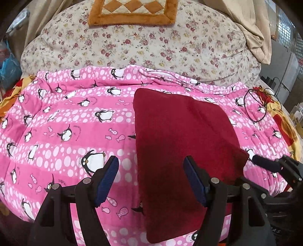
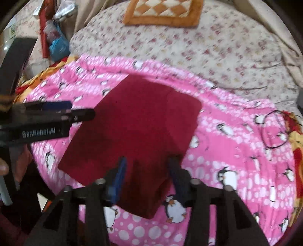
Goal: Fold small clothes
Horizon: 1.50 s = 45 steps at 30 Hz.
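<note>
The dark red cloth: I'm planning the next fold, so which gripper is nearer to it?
Right. The right gripper hangs open over the dark red cloth's near edge; the left gripper straddles its left edge, open.

A pink blanket (image 1: 66, 121) printed with penguins, white dots and small fish covers the near part of a bed. Behind it lies a cream floral sheet (image 1: 144, 51) scattered with small dark red roses, bunched into soft folds. At the far end sits an orange-bordered quilted cushion (image 1: 132, 13) with a diamond pattern. A thin black wire loop (image 1: 253, 106) rests on the blanket's right side, beside a red and yellow cloth (image 1: 284, 128) showing at the bed's edge. A beige fabric (image 1: 253, 30) hangs at the upper right. To the far left sits a blue plastic bag (image 1: 9, 70).
</note>
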### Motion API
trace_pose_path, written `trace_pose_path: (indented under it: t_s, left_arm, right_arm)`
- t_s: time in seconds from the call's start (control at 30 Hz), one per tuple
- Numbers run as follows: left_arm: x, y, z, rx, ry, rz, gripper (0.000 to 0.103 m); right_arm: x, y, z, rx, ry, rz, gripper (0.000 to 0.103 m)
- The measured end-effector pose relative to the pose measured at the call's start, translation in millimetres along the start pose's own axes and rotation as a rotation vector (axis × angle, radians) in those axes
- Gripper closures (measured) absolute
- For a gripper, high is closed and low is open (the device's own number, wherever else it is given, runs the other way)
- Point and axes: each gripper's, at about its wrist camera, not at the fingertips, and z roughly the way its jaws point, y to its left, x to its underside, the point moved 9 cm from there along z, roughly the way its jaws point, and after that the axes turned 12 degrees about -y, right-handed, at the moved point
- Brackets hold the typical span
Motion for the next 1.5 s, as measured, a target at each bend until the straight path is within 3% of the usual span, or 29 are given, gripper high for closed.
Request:
trace_pose_path:
  t_s: [0.37,0.73,1.5]
  left_arm:
    - [-0.3,9.3,-3.5,-0.028,-0.027,-0.027,0.04]
    - [4.1,5.7,3.9,-0.042,-0.011,-0.01,0.04]
    - [11.5,4.4,12.7,-0.039,0.004,-0.009,0.04]
  right_arm:
    - [-17.9,-18.3,-9.4,0.151,-0.081,0.064,0.029]
    - [-18.2,-24.7,-6.7,0.19,-0.105,0.105,0.024]
    - [-10.8,-35.7,14.1,0.201,-0.074,0.165,0.023]
